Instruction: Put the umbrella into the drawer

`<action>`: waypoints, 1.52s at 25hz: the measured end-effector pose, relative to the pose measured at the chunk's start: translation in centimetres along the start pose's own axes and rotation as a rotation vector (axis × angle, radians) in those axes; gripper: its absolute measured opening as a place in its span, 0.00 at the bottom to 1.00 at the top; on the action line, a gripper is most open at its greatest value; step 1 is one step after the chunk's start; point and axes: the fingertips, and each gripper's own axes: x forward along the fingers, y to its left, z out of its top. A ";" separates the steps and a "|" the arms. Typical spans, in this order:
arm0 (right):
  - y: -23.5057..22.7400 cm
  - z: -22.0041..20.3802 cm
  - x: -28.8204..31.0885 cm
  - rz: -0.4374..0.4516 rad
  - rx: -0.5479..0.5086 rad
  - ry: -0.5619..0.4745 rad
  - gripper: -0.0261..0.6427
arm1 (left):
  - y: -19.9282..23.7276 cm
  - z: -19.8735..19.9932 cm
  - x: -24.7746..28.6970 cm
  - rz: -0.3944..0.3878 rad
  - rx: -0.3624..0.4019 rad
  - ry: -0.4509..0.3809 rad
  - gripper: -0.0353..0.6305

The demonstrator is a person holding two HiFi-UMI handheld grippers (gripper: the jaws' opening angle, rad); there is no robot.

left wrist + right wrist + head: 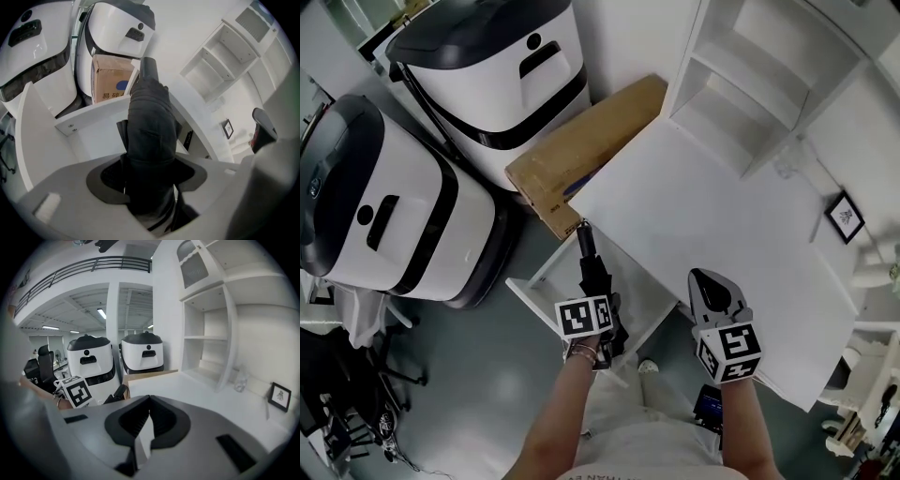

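A black folded umbrella (591,267) is clamped between the jaws of my left gripper (600,305), its handle end pointing away from me. It hangs tilted downward over the open white drawer (528,289) under the front-left corner of the white desk (703,216). In the left gripper view the umbrella (149,126) fills the space between the jaws of the left gripper (147,185), with the drawer's walls (40,140) below it. My right gripper (711,292) hovers over the desk's near edge, jaws together and empty, as the right gripper (149,404) also shows in its own view.
Two white-and-black machines (384,211) (502,70) stand left of the desk. A cardboard box (581,150) leans between them and the desk. A white shelf unit (769,75), a clear glass (787,167) and a small framed picture (845,217) sit at the desk's far side.
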 end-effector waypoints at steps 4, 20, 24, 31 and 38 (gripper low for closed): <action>0.1 -0.6 0.3 -0.001 0.017 0.011 0.05 | 0.2 -1.0 1.3 -0.015 -0.048 0.047 0.44; -0.6 -2.6 1.4 0.030 0.058 0.049 0.05 | 2.0 -2.8 6.7 0.041 -0.101 0.227 0.44; -1.0 -2.9 1.8 0.030 0.071 0.053 0.05 | 2.4 -2.9 8.0 0.070 -0.067 0.261 0.44; -1.5 -3.5 2.6 0.035 0.089 0.068 0.05 | 3.2 -3.6 10.3 0.110 -0.040 0.310 0.44; -1.4 -4.0 3.4 0.040 0.086 0.080 0.05 | 4.9 -3.5 11.8 0.157 -0.019 0.320 0.45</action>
